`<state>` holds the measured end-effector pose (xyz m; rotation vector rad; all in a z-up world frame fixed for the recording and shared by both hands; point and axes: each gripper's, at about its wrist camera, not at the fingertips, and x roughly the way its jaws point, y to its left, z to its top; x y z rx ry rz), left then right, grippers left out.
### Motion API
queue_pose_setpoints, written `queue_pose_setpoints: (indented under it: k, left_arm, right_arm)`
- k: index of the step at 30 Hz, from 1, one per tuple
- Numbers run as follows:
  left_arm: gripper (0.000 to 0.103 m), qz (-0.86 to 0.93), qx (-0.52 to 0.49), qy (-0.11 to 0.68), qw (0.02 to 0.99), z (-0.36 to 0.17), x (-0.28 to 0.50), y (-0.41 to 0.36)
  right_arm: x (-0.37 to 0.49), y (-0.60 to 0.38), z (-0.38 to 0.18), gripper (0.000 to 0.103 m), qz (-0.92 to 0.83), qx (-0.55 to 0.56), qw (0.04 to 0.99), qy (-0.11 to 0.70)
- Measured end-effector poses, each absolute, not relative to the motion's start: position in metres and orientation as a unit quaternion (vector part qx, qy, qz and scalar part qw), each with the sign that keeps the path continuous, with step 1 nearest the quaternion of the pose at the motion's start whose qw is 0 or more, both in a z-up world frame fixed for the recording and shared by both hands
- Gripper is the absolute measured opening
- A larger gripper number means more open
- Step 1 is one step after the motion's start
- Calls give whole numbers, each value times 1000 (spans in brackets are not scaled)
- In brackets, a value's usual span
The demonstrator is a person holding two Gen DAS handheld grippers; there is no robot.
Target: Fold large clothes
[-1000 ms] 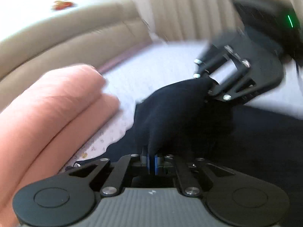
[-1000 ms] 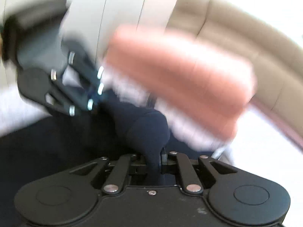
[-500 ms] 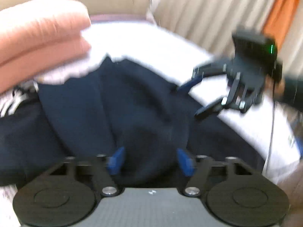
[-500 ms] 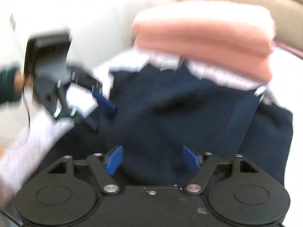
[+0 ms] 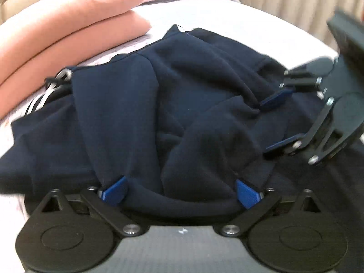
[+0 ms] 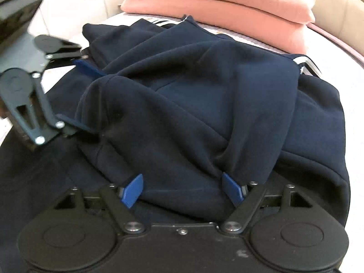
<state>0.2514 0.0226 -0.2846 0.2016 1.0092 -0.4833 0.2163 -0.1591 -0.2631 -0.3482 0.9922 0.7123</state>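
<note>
A navy blue garment point(image 5: 182, 95) lies bunched in loose folds on the bed; it also shows in the right wrist view point(image 6: 193, 100). White stripes show at its far edge point(image 5: 43, 95). My left gripper point(image 5: 179, 191) is open, its blue pads spread wide with cloth lying between them. My right gripper point(image 6: 183, 188) is open in the same way. Each gripper shows in the other's view, open at the garment's side: the right gripper point(image 5: 276, 122) and the left gripper point(image 6: 85, 95).
Two stacked pink pillows point(image 5: 59, 29) lie just behind the garment, also in the right wrist view point(image 6: 218, 2). A beige padded headboard point(image 6: 341, 6) stands behind them. A pale bedsheet point(image 5: 238, 22) surrounds the garment. Curtains point(image 5: 295, 2) hang at the back right.
Both grippers were shut on the navy cloth a second ago. They have opened and let it drop, and the garment now lies bunched on the bed with both grippers close over it.
</note>
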Motion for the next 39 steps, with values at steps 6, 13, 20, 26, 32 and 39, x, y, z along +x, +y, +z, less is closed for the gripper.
queue_pose_setpoints:
  k: [6,13,20,26,32,39]
  left_arm:
    - [101,-190,-17,520,832,-275,250,47]
    - [99,-104,-107,515,844,-256,202,107]
    - [95,-42,-242,507,826,-262,113,174]
    - [78,-36,-277,505,817,-285,52,184]
    - [62,-73,-291,493,816,-291,41,171]
    - [55,-124,-339,511,780,-308,22,148]
  right_arm:
    - [218,-160,-269,103,316,-106,826,455]
    - [184,-187,-235,102,298,-50,867,397]
    - [121,-285,-221,103,262,55,880,392]
    - [78,-376,-238,94,175,116,869,449]
    - [49,-445,-268,95,144,249,835,469]
    - [24,-452,-271,94,202,276,802,489]
